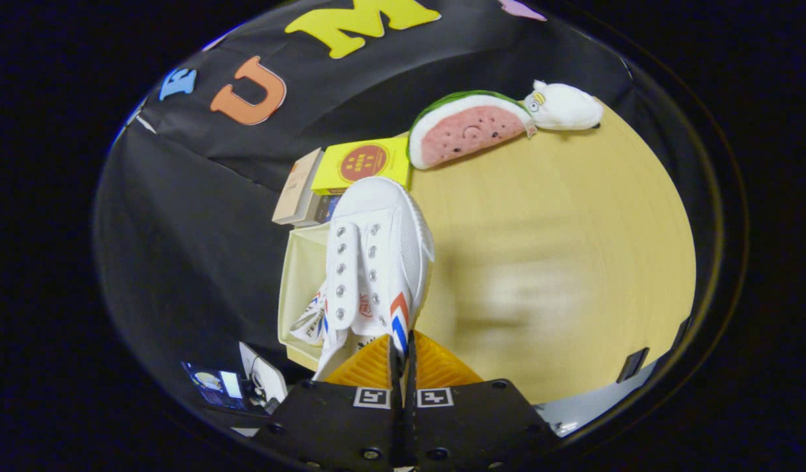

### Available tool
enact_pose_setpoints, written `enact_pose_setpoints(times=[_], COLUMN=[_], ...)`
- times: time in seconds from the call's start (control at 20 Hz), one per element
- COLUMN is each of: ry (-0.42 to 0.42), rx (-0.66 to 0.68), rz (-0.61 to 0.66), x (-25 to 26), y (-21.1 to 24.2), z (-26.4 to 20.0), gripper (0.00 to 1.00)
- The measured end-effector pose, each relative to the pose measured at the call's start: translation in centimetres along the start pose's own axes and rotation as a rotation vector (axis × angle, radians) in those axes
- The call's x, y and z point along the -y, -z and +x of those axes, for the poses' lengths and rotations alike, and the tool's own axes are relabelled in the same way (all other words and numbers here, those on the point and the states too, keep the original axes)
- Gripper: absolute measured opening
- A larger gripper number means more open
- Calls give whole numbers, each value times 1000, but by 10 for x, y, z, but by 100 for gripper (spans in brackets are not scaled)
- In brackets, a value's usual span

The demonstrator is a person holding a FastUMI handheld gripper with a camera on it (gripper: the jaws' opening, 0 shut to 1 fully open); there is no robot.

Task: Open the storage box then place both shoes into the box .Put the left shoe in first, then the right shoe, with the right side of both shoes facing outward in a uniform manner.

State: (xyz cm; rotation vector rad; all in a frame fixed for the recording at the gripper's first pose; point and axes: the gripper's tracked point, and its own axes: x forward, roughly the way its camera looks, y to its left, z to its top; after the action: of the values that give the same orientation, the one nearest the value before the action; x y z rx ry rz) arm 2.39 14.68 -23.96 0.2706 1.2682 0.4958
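Largest first: the pale wooden table [540,249] spreads wide to one side of the open storage box [298,275], and we take that box as our landmark throughout. It is a cream, open-topped container at the table's edge, its inner wall showing beside the shoe. Beyond the box's far end lie a yellow carton [363,164] and a tan carton [299,187] touching it, and further past those a watermelon-slice plush [471,131] with a small white plush toy [566,105] just beside it. The white canvas sneaker [376,262], with red and blue side stripes, hangs over the box, toe pointing toward the cartons, and looks partly above the box's table-side rim. We cannot tell whether this is the left or the right shoe, nor whether another already lies inside. Our gripper [403,354] has its orange fingers [366,367] drawn nearly together, pinching the sneaker's heel collar between them. We judge the risks as these: the thin pinch on soft fabric may let the sneaker swing or slip; its sole may catch the rim and tip it onto the table; and a twist during lowering could leave the wrong side facing outward.
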Motion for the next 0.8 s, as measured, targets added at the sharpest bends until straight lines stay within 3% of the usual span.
enact_pose_setpoints(times=[0.4, 0.6, 0.8], ry=[77, 125, 233], rx=[31, 18, 50], rz=[-8, 15, 22], x=[-93, -115, -118], y=[-2, 8, 15], z=[59, 97, 123], gripper=[0, 0, 0])
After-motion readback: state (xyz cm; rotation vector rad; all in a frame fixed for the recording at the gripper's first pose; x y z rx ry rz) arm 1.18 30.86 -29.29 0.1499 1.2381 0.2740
